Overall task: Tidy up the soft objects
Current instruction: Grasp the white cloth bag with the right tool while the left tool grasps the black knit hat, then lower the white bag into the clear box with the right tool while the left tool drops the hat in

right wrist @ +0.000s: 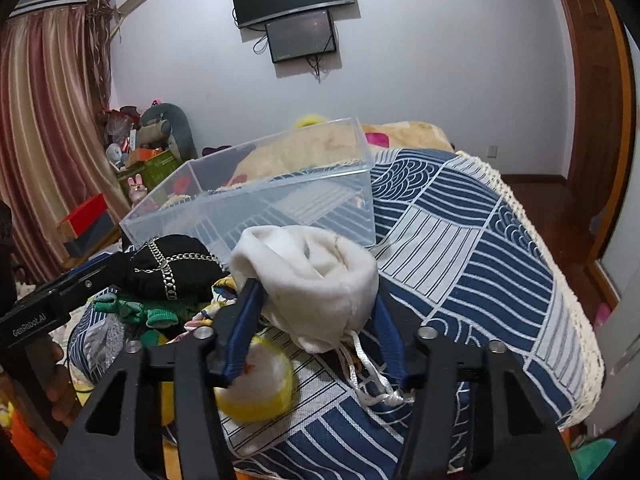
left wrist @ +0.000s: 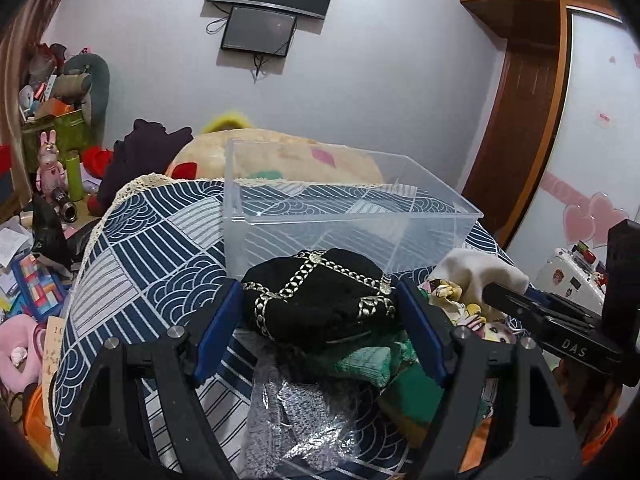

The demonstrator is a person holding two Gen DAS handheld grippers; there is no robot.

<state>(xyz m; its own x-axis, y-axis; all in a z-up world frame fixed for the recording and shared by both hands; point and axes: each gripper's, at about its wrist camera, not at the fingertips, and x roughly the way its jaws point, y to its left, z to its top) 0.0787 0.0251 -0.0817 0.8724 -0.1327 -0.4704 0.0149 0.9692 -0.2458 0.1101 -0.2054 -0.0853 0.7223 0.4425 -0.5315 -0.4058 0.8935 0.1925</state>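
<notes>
A black soft hat with gold chain trim (left wrist: 320,300) lies on top of a heap of soft things, just in front of an empty clear plastic box (left wrist: 352,216). My left gripper (left wrist: 318,286) has its blue pads against the hat's two sides. In the right wrist view, a white plush pouch (right wrist: 316,268) with a white drawstring bulges between the pads of my right gripper (right wrist: 316,292), which squeeze it. The hat (right wrist: 172,268) and the box (right wrist: 256,204) lie to its left. Under the heap are a green knitted piece (left wrist: 360,360) and a grey glittery item in plastic (left wrist: 296,412).
Everything sits on a bed cover with a blue and white pattern (right wrist: 460,240). A yellow and white soft thing (right wrist: 260,384) lies below the pouch. A beige blanket (left wrist: 280,152) is behind the box. Cluttered toys and boxes (left wrist: 52,120) stand at the left, a wardrobe (left wrist: 520,100) at the right.
</notes>
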